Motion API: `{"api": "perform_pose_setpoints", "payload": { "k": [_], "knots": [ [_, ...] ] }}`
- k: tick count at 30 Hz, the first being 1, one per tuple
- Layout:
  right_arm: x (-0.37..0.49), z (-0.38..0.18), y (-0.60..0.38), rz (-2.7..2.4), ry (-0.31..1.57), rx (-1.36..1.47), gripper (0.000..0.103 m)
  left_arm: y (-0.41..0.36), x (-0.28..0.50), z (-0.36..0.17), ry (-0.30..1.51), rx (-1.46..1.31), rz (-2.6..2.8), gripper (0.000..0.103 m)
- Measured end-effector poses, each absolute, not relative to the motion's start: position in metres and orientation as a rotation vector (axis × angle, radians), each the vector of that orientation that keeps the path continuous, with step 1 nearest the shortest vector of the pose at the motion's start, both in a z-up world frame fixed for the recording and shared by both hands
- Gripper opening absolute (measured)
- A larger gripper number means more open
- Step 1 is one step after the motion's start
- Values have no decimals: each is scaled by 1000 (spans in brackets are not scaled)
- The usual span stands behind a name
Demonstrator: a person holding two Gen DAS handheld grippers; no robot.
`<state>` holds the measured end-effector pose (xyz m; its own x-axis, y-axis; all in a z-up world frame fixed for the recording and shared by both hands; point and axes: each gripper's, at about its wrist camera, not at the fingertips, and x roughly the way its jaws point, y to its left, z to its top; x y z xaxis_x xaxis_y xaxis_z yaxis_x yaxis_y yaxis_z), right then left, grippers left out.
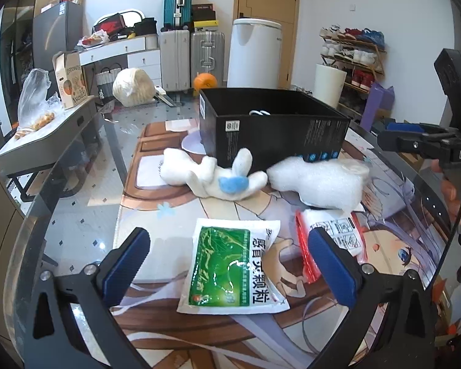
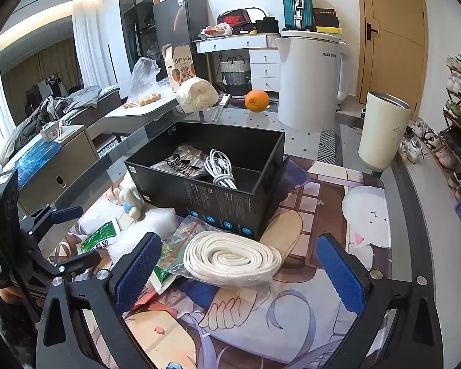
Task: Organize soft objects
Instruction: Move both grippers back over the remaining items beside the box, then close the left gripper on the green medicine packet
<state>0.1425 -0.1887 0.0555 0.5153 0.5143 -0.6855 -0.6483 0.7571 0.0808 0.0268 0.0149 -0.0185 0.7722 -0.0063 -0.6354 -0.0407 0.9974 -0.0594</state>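
Rope coil (image 2: 232, 258) between right gripper (image 2: 239, 269) fingers (spread) — untouched.

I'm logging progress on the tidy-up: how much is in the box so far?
Done: an adidas bag and a white cable lie in the black box. In hand: nothing; left gripper and right gripper are open. Left: plush toy, green sachet, foam wrap, rope coil.

White walls enclose a tan wooden door (image 2: 390, 33), a white drawer desk (image 2: 249, 52), a teal upright suitcase (image 1: 177, 0) and a wooden shoe rack (image 1: 353, 58).
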Motion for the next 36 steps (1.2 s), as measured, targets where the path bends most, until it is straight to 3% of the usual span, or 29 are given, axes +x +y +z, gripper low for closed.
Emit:
{"api": "perform_pose_setpoints", "payload": {
  "k": [25,36],
  "knots": [
    [162,10,-186,706,924,-208,102,17,34,-32,794,-90,15,102],
    [156,10,-172,757,907,-279,102,16,34,-33,784,-68,14,86]
  ]
}}
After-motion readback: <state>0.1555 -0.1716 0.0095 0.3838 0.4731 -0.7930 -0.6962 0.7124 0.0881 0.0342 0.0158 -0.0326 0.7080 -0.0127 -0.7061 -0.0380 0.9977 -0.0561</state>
